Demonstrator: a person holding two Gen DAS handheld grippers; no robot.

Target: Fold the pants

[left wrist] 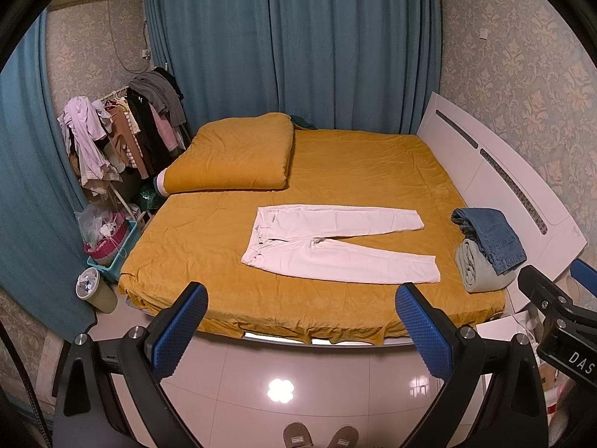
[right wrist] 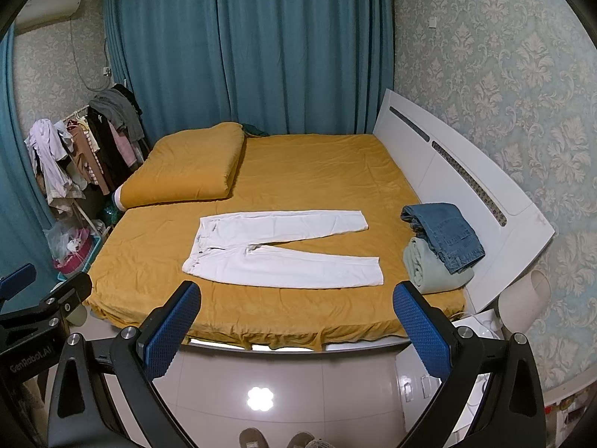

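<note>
White pants (left wrist: pixel 335 246) lie flat on the mustard-yellow bed (left wrist: pixel 224 261), waistband to the left, the two legs spread apart to the right. They also show in the right wrist view (right wrist: pixel 283 250). My left gripper (left wrist: pixel 302 298) is open and empty, held above the floor in front of the bed's near edge. My right gripper (right wrist: pixel 294 298) is open and empty too, at the same distance. Part of the right gripper shows at the right edge of the left wrist view (left wrist: pixel 552 298). Part of the left gripper shows at the left edge of the right wrist view (right wrist: pixel 48 298).
Folded blue jeans (left wrist: pixel 492 235) rest on a folded pale green garment (left wrist: pixel 477 268) at the bed's right end by the white headboard (left wrist: pixel 503 171). A folded yellow quilt (left wrist: pixel 238 153) lies at the back left. A clothes rack (left wrist: pixel 127 127), basket (left wrist: pixel 108 246) and bin (left wrist: pixel 93 291) stand left. Slippers (left wrist: pixel 321 435) are on the tiled floor.
</note>
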